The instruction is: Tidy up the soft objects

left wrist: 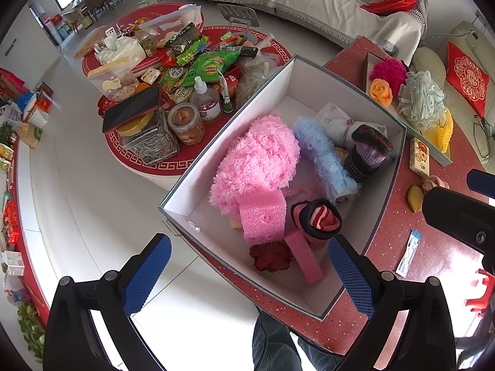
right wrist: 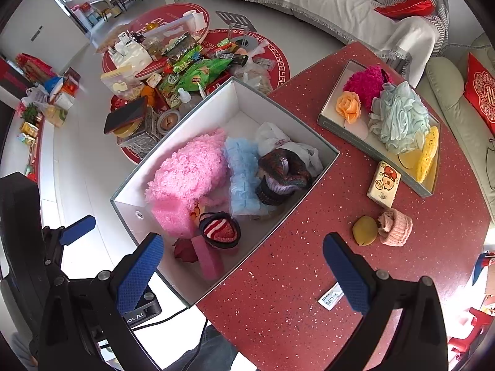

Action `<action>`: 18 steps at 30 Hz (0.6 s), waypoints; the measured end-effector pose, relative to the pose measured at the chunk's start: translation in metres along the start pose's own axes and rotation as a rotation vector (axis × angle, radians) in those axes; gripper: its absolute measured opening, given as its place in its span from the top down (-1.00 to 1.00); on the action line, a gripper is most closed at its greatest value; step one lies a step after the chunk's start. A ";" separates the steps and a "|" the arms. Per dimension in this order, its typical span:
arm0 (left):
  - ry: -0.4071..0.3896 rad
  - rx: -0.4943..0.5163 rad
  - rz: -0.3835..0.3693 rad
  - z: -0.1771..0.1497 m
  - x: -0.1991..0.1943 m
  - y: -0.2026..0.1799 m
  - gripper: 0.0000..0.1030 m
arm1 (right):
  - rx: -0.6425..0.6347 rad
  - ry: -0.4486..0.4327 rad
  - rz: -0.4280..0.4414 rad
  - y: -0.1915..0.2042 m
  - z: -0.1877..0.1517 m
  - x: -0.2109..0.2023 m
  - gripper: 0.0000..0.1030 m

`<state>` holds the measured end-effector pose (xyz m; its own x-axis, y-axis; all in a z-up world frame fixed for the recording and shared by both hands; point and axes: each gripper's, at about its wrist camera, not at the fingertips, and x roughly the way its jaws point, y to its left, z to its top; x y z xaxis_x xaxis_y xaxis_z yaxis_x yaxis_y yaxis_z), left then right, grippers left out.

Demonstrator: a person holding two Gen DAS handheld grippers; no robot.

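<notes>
Both hand-held grippers, left (left wrist: 249,262) and right (right wrist: 243,266), hang spread apart and empty. The box (right wrist: 312,173) overhangs the worktop (right wrist: 309,262) edge; a careless nudge could tip it. The pink sock (right wrist: 396,227) may snag the yellow sponge (right wrist: 365,230) touching it.

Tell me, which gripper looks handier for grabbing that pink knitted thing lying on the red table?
Probably the right gripper. It is open over the red table, with the pink knitted piece just ahead to its right. The left gripper, also open, hangs over the white box.
</notes>
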<state>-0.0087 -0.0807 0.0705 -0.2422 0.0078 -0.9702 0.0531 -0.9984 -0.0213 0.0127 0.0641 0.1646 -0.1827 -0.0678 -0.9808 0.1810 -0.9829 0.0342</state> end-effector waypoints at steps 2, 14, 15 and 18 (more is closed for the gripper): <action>-0.007 0.008 0.005 -0.002 -0.002 0.000 -0.97 | -0.004 0.001 0.000 0.001 0.000 0.000 -0.99; -0.008 0.022 0.013 -0.010 -0.004 0.001 -0.97 | -0.020 0.018 -0.007 0.008 -0.004 -0.002 -0.99; -0.008 0.022 0.011 -0.010 -0.004 0.001 -0.97 | -0.021 0.018 -0.008 0.008 -0.004 -0.002 -0.99; -0.009 0.022 0.009 -0.011 -0.004 0.000 -0.97 | -0.024 0.019 -0.012 0.008 -0.004 -0.001 -0.99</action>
<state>0.0028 -0.0799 0.0720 -0.2501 -0.0021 -0.9682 0.0344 -0.9994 -0.0068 0.0185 0.0568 0.1654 -0.1669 -0.0527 -0.9846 0.2019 -0.9792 0.0182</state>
